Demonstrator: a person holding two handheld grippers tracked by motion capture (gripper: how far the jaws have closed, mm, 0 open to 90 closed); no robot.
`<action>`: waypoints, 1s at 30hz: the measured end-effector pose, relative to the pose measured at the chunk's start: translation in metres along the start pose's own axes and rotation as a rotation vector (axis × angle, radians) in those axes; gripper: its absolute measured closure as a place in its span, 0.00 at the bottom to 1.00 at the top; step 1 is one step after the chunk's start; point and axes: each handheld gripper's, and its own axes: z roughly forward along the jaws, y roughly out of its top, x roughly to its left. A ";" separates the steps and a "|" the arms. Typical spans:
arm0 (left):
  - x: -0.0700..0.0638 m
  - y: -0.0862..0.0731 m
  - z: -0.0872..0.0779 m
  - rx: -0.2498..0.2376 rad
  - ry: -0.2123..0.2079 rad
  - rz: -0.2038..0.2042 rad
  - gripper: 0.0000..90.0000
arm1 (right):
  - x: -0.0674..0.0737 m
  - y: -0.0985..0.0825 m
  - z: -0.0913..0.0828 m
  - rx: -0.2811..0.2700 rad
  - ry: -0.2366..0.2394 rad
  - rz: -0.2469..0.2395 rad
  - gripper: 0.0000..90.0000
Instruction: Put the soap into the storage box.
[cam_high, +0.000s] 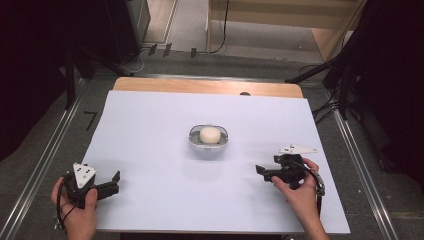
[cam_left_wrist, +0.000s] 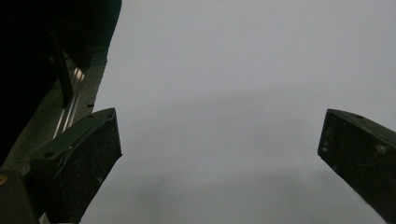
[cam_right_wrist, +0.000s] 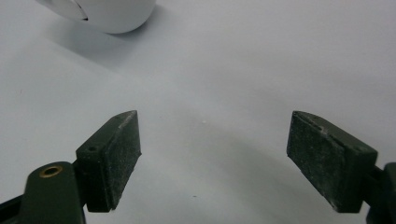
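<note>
A small white bowl sits at the middle of the white table, and a cream round ball rests inside it. In the right gripper view the bowl shows at the top left, its contents hidden. My left gripper is held near the front left corner, pointing right, and its jaws stand wide apart over bare white surface. My right gripper is at the front right, pointing left toward the bowl and well short of it. Its jaws are wide apart with nothing between them.
A wooden strip runs along the table's far edge. Metal rails flank both sides, with black stands and cables on the floor beyond. Open white surface lies all around the bowl.
</note>
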 end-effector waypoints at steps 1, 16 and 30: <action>0.000 0.000 0.000 0.003 0.003 0.005 0.00 | -0.004 -0.002 -0.005 -0.015 -0.001 0.004 0.20; 0.001 -0.001 -0.002 -0.012 -0.019 0.011 0.00 | -0.025 -0.019 -0.023 -0.045 -0.028 0.027 0.17; 0.001 -0.001 -0.002 -0.012 -0.018 0.006 0.00 | -0.043 -0.038 -0.037 -0.045 -0.051 0.054 0.15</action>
